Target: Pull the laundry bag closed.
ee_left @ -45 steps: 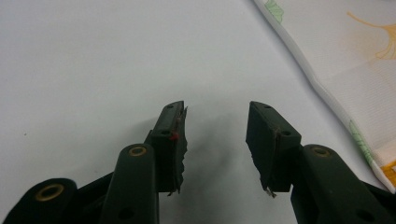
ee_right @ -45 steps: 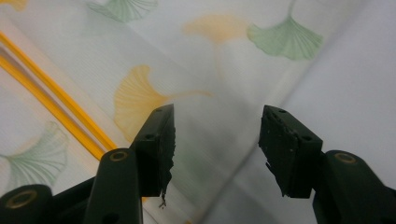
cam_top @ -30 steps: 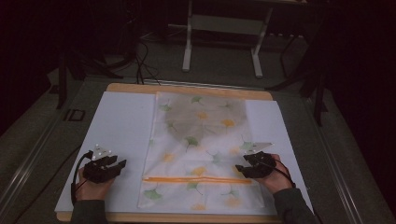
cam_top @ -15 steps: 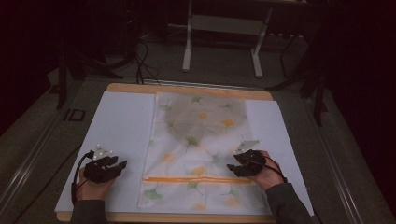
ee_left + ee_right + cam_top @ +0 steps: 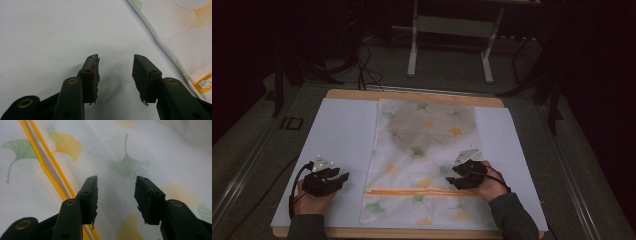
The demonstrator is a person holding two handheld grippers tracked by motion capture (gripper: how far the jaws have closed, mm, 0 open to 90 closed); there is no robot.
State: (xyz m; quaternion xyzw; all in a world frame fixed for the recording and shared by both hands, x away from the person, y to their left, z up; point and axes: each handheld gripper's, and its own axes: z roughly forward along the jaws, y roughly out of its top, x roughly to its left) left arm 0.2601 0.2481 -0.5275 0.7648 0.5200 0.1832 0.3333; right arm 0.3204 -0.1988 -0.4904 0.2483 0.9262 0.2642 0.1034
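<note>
The white fabric bag printed with green and yellow ginkgo leaves (image 5: pixel 424 165) lies flat along the middle of the white sheet (image 5: pixel 343 140) that covers the wooden-edged table (image 5: pixel 412 95), its long side running away from us and a pair of thin orange zipper lines (image 5: pixel 419 191) crossing it near our end. We see a darker, shadowy patch showing through the fabric in its far half. Our right gripper (image 5: pixel 464 175), black with a grey three-cornered plate on top, is held in the right hand (image 5: pixel 489 184) over the bag's right side, just beyond the orange lines; in the right gripper view its two black jaws stand apart with nothing between them, hanging over a green leaf print (image 5: pixel 128 163) with the orange lines (image 5: pixel 47 167) running past on the left. We cannot tell whether the jaws touch the cloth. Our left gripper (image 5: pixel 329 179), held in the left hand (image 5: pixel 312 197), sits on the bare white sheet to the left of the bag, apart from its edge; in the left gripper view its jaws are also spread and empty above the plain white surface (image 5: pixel 55 32), and the bag's hemmed edge (image 5: pixel 180 37) with a bit of orange zipper end shows off to the right. Beyond the table we see a dark floor and the grey legs of a metal stand (image 5: pixel 449 30).
</note>
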